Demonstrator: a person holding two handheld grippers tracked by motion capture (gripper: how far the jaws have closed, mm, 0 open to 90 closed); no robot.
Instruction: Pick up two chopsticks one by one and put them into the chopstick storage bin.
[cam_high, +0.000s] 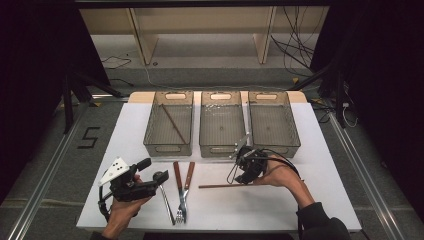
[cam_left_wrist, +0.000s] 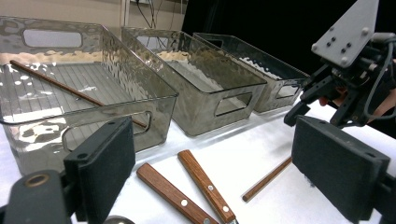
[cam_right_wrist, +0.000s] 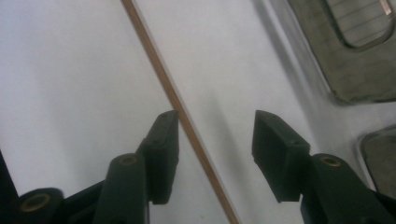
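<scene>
At the left of the white surface (cam_high: 300, 200), the left hand-held gripper (cam_high: 150, 176) rests with its jaws wide apart, holding nothing, near a spoon (cam_high: 166, 200) and fork (cam_high: 183, 192). Further right, the thin wooden stick (cam_high: 220, 186) lies flat before the middle bin (cam_high: 222, 147). The right hand-held gripper (cam_right_wrist: 215, 135) points down over it, jaws half open, the stick between them but not clamped.

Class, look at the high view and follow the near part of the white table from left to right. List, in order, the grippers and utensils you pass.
left gripper → spoon → fork with a wooden handle → second wooden-handled utensil → chopstick lying on the table → right gripper
</scene>
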